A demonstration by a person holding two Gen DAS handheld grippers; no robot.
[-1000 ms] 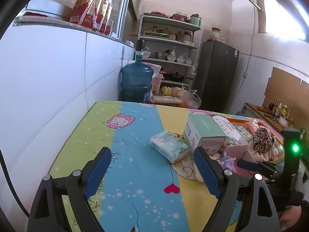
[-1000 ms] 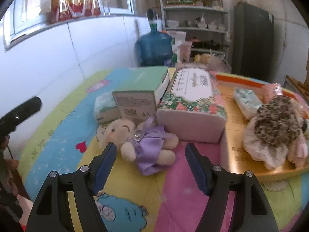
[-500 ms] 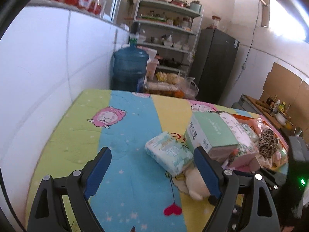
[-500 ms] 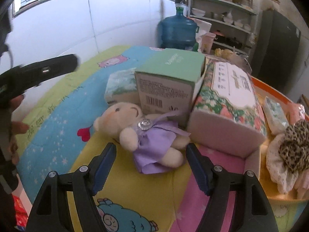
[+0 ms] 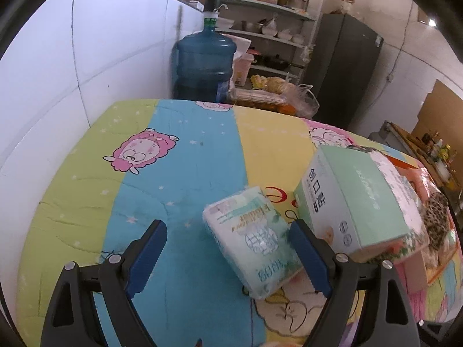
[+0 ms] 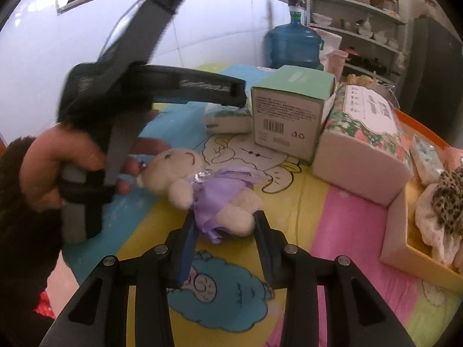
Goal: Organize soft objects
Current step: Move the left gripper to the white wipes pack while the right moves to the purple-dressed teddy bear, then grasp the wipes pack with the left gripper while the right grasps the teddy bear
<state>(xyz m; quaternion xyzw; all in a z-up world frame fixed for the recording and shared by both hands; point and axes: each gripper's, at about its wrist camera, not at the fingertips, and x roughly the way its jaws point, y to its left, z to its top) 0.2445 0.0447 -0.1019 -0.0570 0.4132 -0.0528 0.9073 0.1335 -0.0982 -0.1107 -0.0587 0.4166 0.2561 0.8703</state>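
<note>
My right hand-held gripper (image 6: 224,224) is closing on the plush bear (image 6: 202,190) lying on the bench (image 6: 341,219) (lower body only); it may slip. Left hand-held gripper (image 5: 228,238) gapes around the tissue pack (image 5: 254,243).

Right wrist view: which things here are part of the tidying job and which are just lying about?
Job: teddy bear, right gripper closing on its legs; tissue pack; left gripper; green box; floral tissue pack.

Lying about: water jug; shelves.
</note>
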